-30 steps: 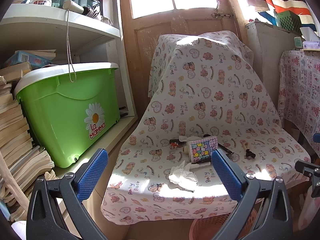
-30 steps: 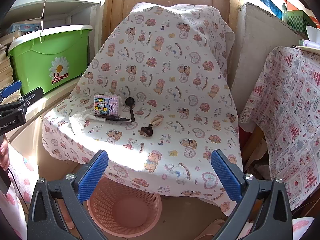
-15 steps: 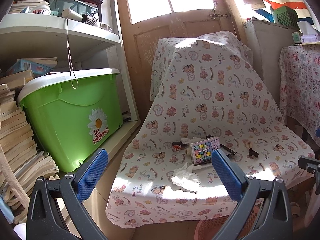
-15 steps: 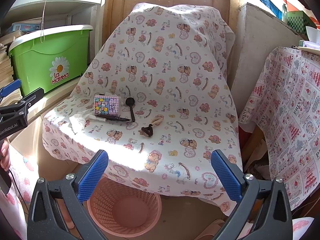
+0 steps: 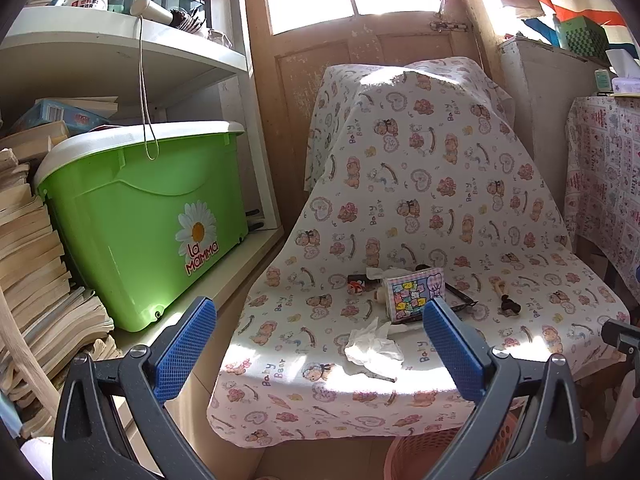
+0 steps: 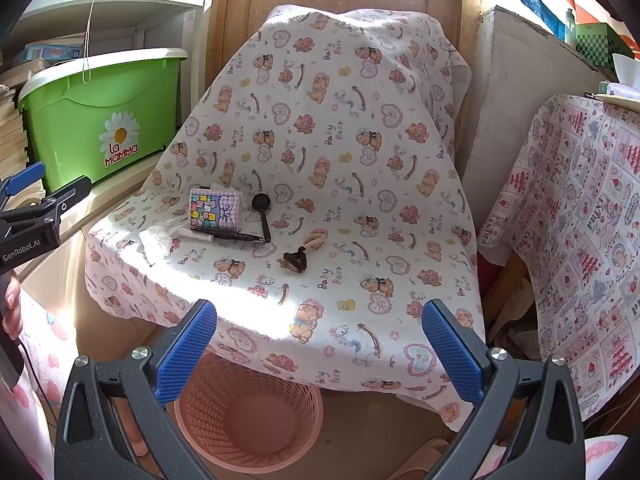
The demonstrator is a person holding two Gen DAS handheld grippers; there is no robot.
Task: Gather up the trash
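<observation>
A crumpled white tissue (image 5: 374,346) (image 6: 156,240) lies near the front of a chair seat draped in a bear-print cloth (image 5: 420,208) (image 6: 340,160). Behind it sit a colourful patterned packet (image 5: 414,295) (image 6: 216,210), a black spoon (image 6: 262,212), a black pen (image 6: 228,235) and a small dark brown scrap (image 6: 295,260) (image 5: 509,307). A pink mesh bin (image 6: 248,412) (image 5: 416,456) stands empty on the floor under the seat's front edge. My left gripper (image 5: 320,350) is open, held short of the seat. My right gripper (image 6: 320,354) is open above the bin.
A green lidded tub (image 5: 144,216) (image 6: 100,116) sits on a low shelf at the left beside stacked books (image 5: 28,280). A cloth-covered table (image 6: 580,220) stands at the right, a white cabinet (image 6: 516,92) behind it. A wooden door (image 5: 360,60) is behind the chair.
The left gripper has drawn back and shifted left, so the chair sits further right and lower in its view. The right gripper has barely moved.
</observation>
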